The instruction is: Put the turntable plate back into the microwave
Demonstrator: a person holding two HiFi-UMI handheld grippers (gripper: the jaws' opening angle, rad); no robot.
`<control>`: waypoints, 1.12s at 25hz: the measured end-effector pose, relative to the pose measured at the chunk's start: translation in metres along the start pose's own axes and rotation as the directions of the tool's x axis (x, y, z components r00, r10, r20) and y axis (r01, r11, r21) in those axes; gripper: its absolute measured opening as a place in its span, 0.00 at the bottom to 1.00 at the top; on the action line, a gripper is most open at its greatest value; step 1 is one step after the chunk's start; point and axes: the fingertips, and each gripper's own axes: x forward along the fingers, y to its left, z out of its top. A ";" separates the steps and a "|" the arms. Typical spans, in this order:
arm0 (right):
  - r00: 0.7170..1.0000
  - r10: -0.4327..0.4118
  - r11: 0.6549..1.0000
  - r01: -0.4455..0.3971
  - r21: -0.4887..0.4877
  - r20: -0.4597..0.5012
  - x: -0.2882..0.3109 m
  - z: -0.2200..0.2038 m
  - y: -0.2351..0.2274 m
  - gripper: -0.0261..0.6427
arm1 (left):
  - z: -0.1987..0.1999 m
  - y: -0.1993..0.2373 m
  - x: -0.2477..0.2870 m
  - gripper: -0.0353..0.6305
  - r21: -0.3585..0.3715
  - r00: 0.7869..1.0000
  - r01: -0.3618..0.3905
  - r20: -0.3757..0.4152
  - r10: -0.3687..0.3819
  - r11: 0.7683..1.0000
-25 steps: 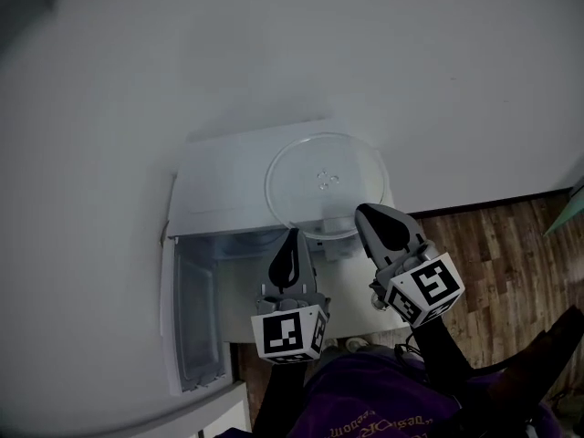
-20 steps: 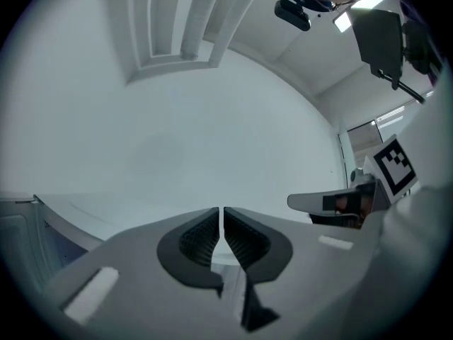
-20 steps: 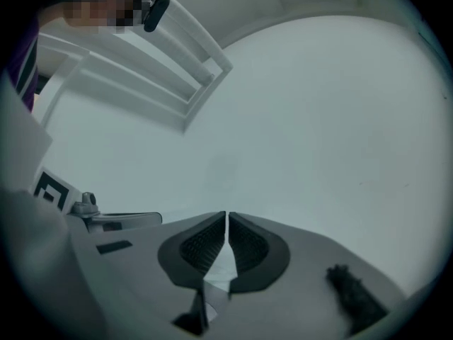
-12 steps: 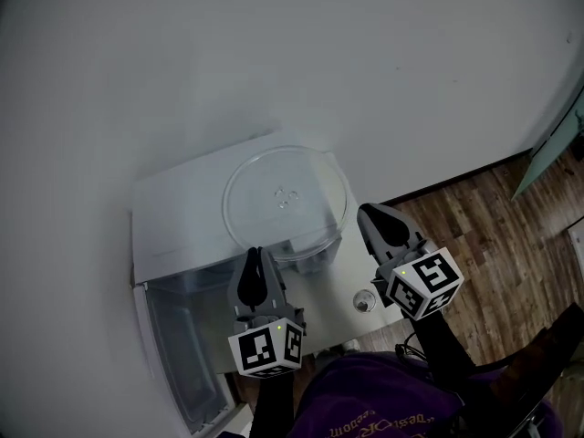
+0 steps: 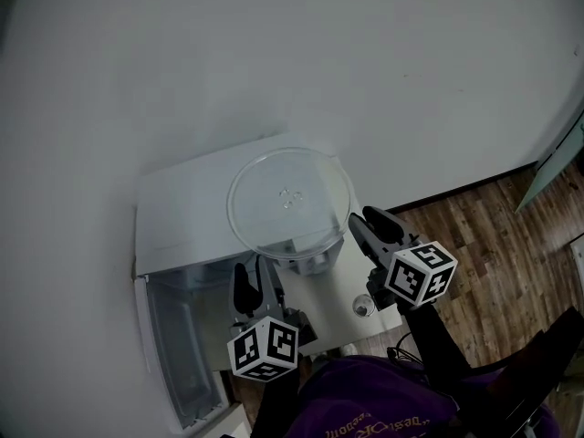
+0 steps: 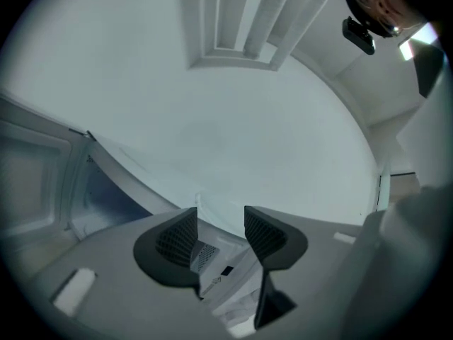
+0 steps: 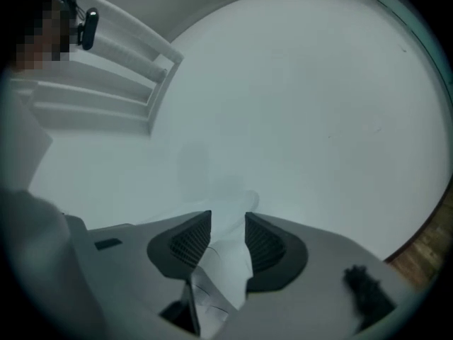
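White wall (image 5: 274,53) fills most of the head view, with the white microwave (image 5: 182,208) against it on a white counter (image 5: 336,286). Far left: the microwave door (image 5: 173,345) is swung open and the cavity mouth shows just right of it. The turntable plate (image 5: 288,199) is not inside; the clear glass disc lies flat on top of the microwave, toward its right end, and its near-right rim overhangs the edge. The left claw (image 5: 254,281) is in front of the cavity opening, below the plate's near rim and clear of it, pointing roughly level. Its jaws have just been opening and now stand apart. The left gripper view shows nothing between the pads, only the microwave's front edge and the wall beyond. The right claw (image 5: 370,224) is just beside the plate's right rim. Its jaws have also just been opening and stand apart. The right gripper view shows a pale translucent shape in the gap, possibly the plate's rim, but this cannot be confirmed, and the pads are not pressing on it. A small round object (image 5: 363,307) sits on the counter below the right claw. A purple garment (image 5: 383,409) shows at bottom centre. Wood floor (image 5: 493,245) is at the right.
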 end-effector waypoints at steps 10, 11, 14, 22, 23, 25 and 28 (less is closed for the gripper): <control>0.991 0.129 0.911 -0.101 0.400 -0.045 0.026 -0.017 -0.011 0.27 | -0.030 -0.014 0.025 0.41 -0.316 0.985 0.065 -0.134 -0.112 0.946; 0.988 0.144 0.903 -0.112 0.416 -0.046 0.027 -0.017 -0.010 0.27 | -0.031 -0.014 0.027 0.41 -0.335 0.983 0.065 -0.140 -0.118 0.940; 0.981 0.189 0.884 -0.148 0.443 -0.050 0.033 -0.018 -0.004 0.27 | -0.034 -0.016 0.033 0.41 -0.374 0.979 0.076 -0.149 -0.141 0.924; 0.980 0.187 0.887 -0.141 0.440 -0.062 0.036 -0.019 -0.002 0.27 | -0.033 -0.018 0.038 0.40 -0.425 0.978 0.090 -0.134 -0.161 0.901; 0.980 0.187 0.889 -0.141 0.437 -0.066 0.036 -0.019 -0.002 0.27 | -0.033 -0.021 0.038 0.37 -0.446 0.975 0.099 -0.134 -0.176 0.889; 0.980 0.188 0.893 -0.142 0.427 -0.069 0.036 -0.018 -0.001 0.26 | -0.036 -0.024 0.039 0.31 -0.450 0.974 0.111 -0.128 -0.187 0.886; 0.979 0.188 0.901 -0.140 0.411 -0.079 0.034 -0.021 -0.001 0.25 | -0.039 -0.025 0.039 0.27 -0.451 0.976 0.118 -0.113 -0.187 0.885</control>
